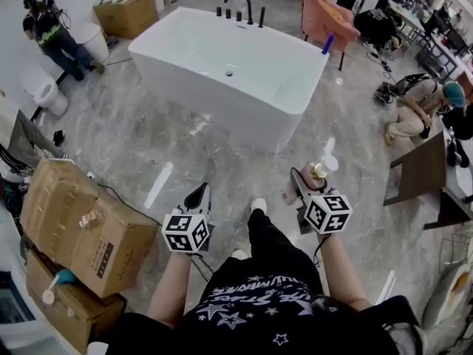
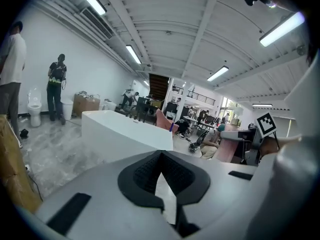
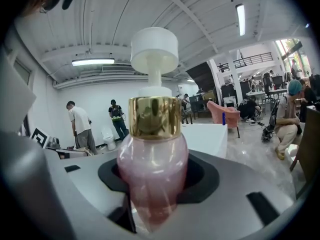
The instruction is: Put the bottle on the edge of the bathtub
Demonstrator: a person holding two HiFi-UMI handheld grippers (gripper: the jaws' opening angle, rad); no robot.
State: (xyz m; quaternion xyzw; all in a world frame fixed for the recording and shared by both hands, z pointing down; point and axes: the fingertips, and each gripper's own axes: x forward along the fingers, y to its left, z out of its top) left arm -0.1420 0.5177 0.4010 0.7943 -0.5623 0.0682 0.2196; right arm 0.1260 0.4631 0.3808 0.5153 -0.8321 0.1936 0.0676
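A pink bottle [image 1: 317, 177] with a gold collar and a white pump top stands upright in my right gripper [image 1: 307, 186], whose jaws are shut on its body. In the right gripper view the bottle [image 3: 152, 164] fills the middle, clamped between the black pads. The white bathtub [image 1: 229, 69] stands on the marble floor well ahead of both grippers, and also shows as the bathtub [image 2: 120, 131] in the left gripper view. My left gripper [image 1: 199, 196] is held low at the left, shut with nothing in it; its pads [image 2: 145, 171] meet at the tip.
A black faucet [image 1: 240, 7] sits on the tub's far rim and a blue item [image 1: 327, 45] at its right corner. Cardboard boxes [image 1: 81, 228] are stacked at my left, with a dark table [image 1: 421, 172] at the right. One person [image 1: 52, 32] stands far left; another [image 1: 421, 106] crouches right.
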